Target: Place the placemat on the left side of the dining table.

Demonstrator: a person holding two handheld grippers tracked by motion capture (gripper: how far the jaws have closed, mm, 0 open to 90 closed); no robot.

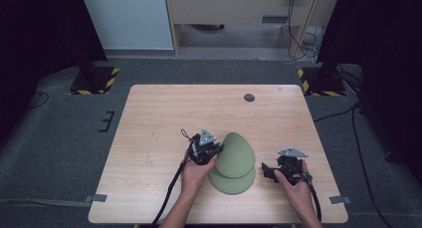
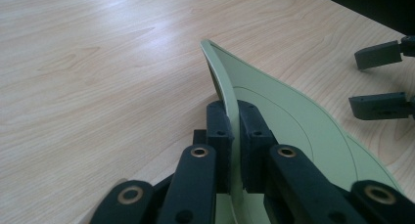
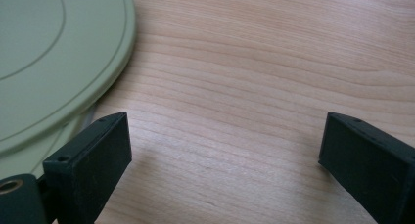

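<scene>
A round, pale green flexible mat (image 1: 234, 163) lies near the table's front edge, with its left part lifted and folded over toward the right. My left gripper (image 1: 214, 149) is shut on that raised edge; in the left gripper view its jaws (image 2: 234, 111) pinch the thin mat (image 2: 293, 116) between them. My right gripper (image 1: 266, 171) rests low on the table just right of the mat, open, with bare wood between its jaws (image 3: 225, 136). The mat's rim (image 3: 49, 48) lies beside its left jaw. From the left gripper view, the right gripper (image 2: 379, 79) shows at the far right.
The wooden table (image 1: 164, 118) has a dark round grommet (image 1: 249, 97) near its far edge. Grey tape tabs (image 1: 98, 197) mark the front corners. Two stands with yellow-black bases (image 1: 94, 81) sit on the floor beyond the table.
</scene>
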